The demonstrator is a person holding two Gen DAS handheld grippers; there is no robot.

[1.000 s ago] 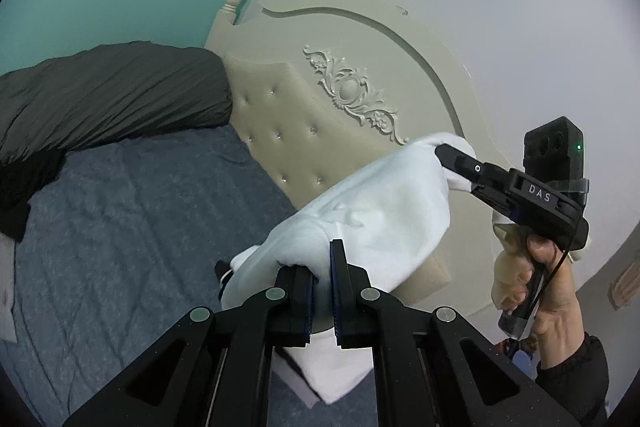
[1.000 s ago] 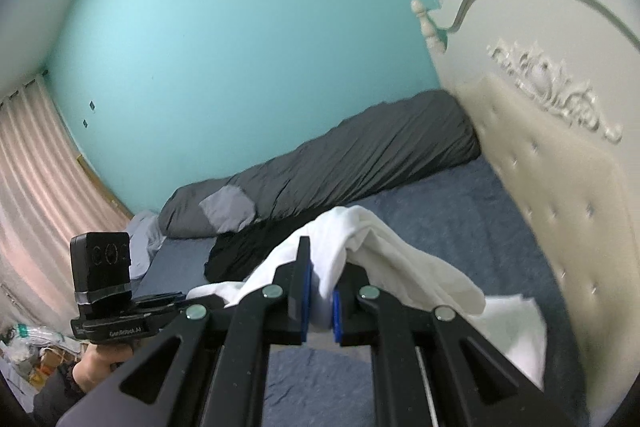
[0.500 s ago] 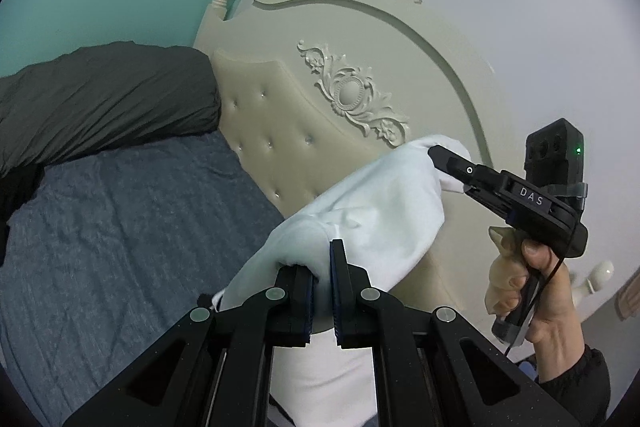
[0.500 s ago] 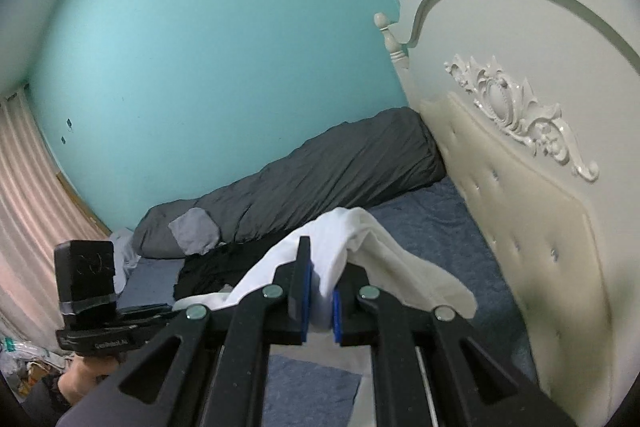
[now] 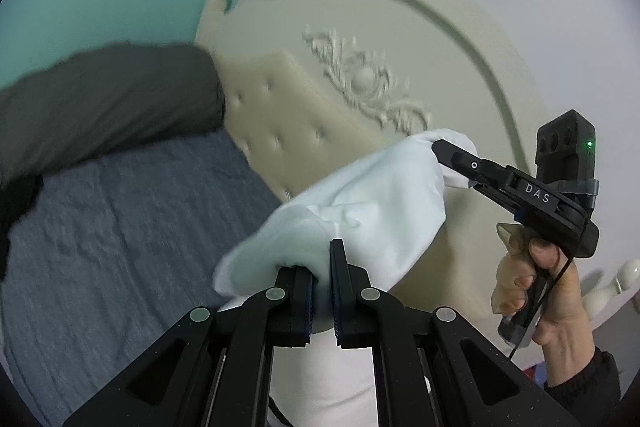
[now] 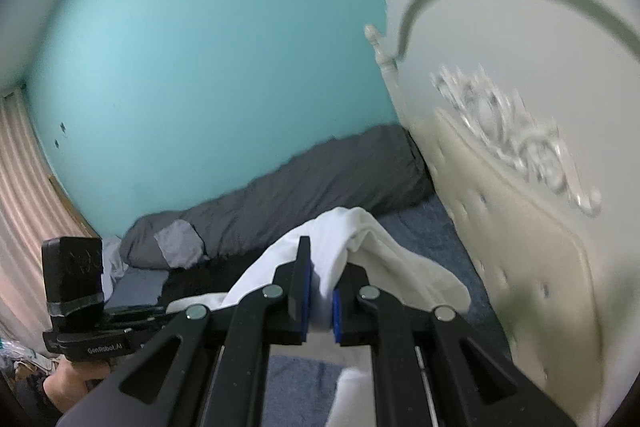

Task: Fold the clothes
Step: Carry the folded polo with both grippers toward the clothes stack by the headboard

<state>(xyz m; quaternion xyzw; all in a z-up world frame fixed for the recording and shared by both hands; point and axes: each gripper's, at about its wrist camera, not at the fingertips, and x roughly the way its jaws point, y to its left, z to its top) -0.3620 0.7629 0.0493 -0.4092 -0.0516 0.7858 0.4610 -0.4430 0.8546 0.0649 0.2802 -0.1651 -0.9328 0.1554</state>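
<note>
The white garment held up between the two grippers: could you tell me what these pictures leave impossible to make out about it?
- What kind of clothing the white garment is: bunched folds in both wrist views.
- Its lower hem: hidden behind the left gripper, cut off by the bottom edge.
- Whether it touches the bed: the right gripper blocks the right wrist view.
- The headboard carving: motion-blurred.

White garment [image 5: 372,203] between black grippers with blue pads [image 6: 306,301]. Blue-grey sheet [image 5: 120,211], dark grey duvet [image 6: 320,179], cream tufted headboard [image 5: 288,123]. Teal wall [image 6: 200,47], pink striped curtain [image 6: 24,187].
</note>
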